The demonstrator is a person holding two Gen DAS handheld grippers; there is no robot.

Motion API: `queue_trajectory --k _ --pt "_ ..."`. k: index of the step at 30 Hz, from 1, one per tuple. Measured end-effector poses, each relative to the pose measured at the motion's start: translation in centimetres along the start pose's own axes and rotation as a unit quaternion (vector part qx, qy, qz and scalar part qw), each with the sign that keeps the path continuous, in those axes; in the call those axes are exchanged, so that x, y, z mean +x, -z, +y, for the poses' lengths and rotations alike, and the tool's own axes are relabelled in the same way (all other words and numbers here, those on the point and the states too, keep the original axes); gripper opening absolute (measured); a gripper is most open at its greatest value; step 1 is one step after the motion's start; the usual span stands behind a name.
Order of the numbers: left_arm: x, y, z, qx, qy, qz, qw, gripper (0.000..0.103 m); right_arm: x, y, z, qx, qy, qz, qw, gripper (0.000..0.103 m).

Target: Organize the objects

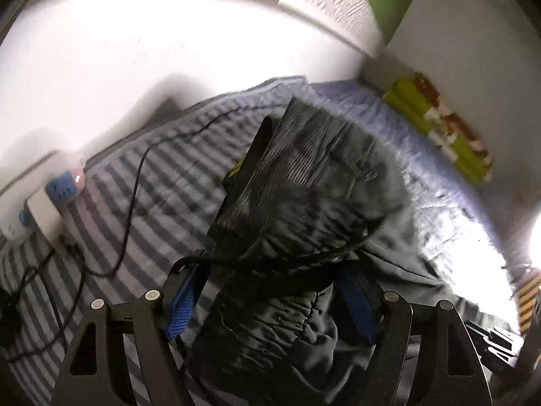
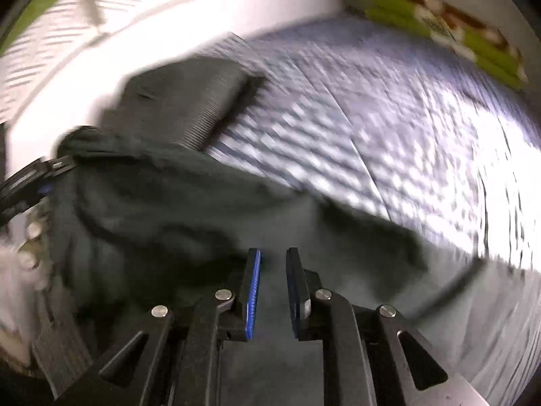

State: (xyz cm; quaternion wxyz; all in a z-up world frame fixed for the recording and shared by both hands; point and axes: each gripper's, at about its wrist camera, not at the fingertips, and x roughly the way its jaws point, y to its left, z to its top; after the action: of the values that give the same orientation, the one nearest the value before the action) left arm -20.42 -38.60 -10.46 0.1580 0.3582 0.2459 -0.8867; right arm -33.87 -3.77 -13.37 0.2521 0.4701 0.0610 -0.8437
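A dark grey garment (image 1: 304,176) with a gathered waistband and a black drawstring (image 1: 287,260) hangs bunched over the striped bed. My left gripper (image 1: 270,270) stands wide, its blue pads (image 1: 184,304) pressing on either side of the waistband bunch. In the right wrist view the same garment (image 2: 169,209) spreads from the left gripper (image 2: 37,176) at the far left down under my right gripper (image 2: 273,252). The right gripper's jaws stand a narrow gap apart with nothing between the pads; grey cloth lies beneath them. The picture is blurred.
The bed sheet (image 1: 152,186) is blue and white striped and runs to a white wall (image 1: 135,50). A power strip (image 1: 50,203) with a black cable (image 1: 135,196) lies at the left. A green patterned roll (image 1: 446,128) lies along the far wall, also in the right wrist view (image 2: 456,23).
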Motion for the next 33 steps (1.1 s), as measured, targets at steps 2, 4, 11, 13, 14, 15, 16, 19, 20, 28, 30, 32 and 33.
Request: queue_trajectory --k 2,4,11,13,14,15,16,19,20,28,30,32,33 --pt "-1.0 -0.6 0.6 0.002 0.023 -0.009 0.9997 0.080 -1.7 -1.0 2.1 -0.051 -0.020 -0.036 0.998 0.028" --pt "-1.9 -1.1 1.9 -0.024 0.046 -0.012 0.9986 0.080 -2.5 -2.0 4.5 -0.091 -0.037 -0.063 0.993 0.050" --pt "-3.5 -1.8 4.4 -0.046 0.082 -0.005 0.9955 0.080 -0.2 -6.1 16.1 -0.226 -0.076 -0.083 0.968 0.051" --pt "-3.1 -1.6 4.1 -0.032 0.109 0.024 0.9932 0.081 1.0 -6.6 18.6 -0.256 -0.088 -0.077 0.960 0.056" --pt "-2.6 -1.5 4.0 -0.021 0.134 0.048 0.9896 0.081 1.8 -6.6 20.0 -0.276 -0.085 -0.074 0.954 0.056" --pt "-2.3 -1.4 4.1 -0.023 0.149 0.057 0.9869 0.081 2.4 -6.5 20.7 -0.287 -0.077 -0.072 0.952 0.056" --pt "-2.1 -1.4 4.7 -0.038 0.152 0.064 0.9856 0.081 3.4 -6.6 21.3 -0.296 -0.066 -0.061 0.951 0.041" --pt "-2.7 -1.7 6.3 -0.043 0.143 0.057 0.9871 0.081 6.0 -6.9 20.9 -0.299 -0.039 0.004 0.953 0.003" --pt "-3.2 -1.8 7.3 -0.051 0.123 0.044 0.9901 0.082 6.0 -7.1 20.2 -0.291 -0.046 0.010 0.956 0.003" --pt "-1.5 -0.5 9.5 -0.040 0.096 0.085 0.9909 0.085 4.6 -9.8 17.8 -0.229 -0.075 0.019 0.970 0.056" --pt "-0.9 0.3 8.7 -0.021 0.093 0.096 0.9908 0.086 3.5 -9.8 18.9 -0.234 -0.099 -0.002 0.967 0.063" --pt "-0.5 0.4 8.8 -0.025 0.082 0.101 0.9912 0.086 3.6 -10.1 20.7 -0.243 -0.111 -0.008 0.964 0.069" --pt "-0.5 0.4 9.0 -0.031 0.083 0.100 0.9910 0.086 3.8 -9.8 21.4 -0.252 -0.110 -0.009 0.961 0.069"
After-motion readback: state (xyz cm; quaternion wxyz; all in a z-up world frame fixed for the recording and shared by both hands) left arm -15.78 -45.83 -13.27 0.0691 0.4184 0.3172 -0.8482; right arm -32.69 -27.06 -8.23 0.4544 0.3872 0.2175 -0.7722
